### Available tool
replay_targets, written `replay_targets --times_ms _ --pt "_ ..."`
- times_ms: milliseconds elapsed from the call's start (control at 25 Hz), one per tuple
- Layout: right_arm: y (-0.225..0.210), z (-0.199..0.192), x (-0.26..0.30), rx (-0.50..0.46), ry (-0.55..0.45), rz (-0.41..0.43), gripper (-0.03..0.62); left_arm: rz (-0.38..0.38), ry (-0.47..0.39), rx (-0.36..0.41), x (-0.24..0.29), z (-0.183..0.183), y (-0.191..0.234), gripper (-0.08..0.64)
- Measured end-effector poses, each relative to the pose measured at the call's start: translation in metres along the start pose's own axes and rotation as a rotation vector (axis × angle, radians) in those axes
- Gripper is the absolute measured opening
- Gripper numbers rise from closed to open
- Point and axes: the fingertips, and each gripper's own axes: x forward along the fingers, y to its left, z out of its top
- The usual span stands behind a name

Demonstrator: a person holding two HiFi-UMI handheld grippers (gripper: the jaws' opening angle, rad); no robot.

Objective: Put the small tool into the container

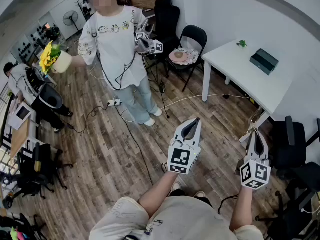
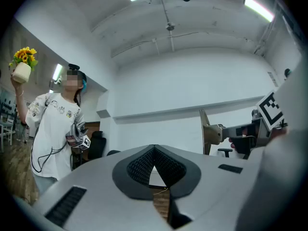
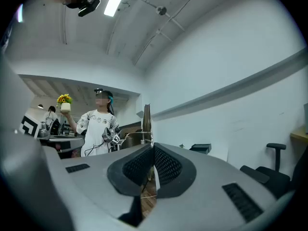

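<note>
The left gripper (image 1: 192,126) and the right gripper (image 1: 258,139) were held side by side over the wooden floor (image 1: 110,149), well apart from the white table (image 1: 240,74), both pointing away from the person who held them; in the left gripper view the left gripper (image 2: 154,150) had its jaws together at the tips, with only a small gap lower down and nothing in it; in the right gripper view the right gripper (image 3: 151,150) was fully closed and also empty. On the table lay a dark box (image 1: 264,60), near the wall side; a small green thing (image 1: 242,44) stood apart from it at the far corner; it was too small to tell if it was the tool, and no view showed a tool clearly. Beside the table stood a black chair (image 1: 194,38) with a round pinkish object (image 1: 178,56) on its seat. Further left a person in a white T-shirt (image 1: 117,39) stood on the floor, holding a pot of yellow flowers (image 1: 52,58) in one raised hand and another gripper (image 1: 147,45) in the other hand; a second person (image 1: 20,79) was at the left edge.
</note>
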Motion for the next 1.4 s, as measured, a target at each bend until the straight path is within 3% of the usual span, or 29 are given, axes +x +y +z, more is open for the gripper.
replay_targets --times_ms 760,1400 --pt "-0.023 0.003 -0.016 0.035 -0.015 -0.018 0.018 -0.012 0.001 0.001 0.003 0.001 -0.028 0.006" --pt "-0.086 -0.014 -0.045 0.081 0.003 -0.039 0.018 -0.012 0.024 0.02 0.017 -0.008 -0.088 0.006"
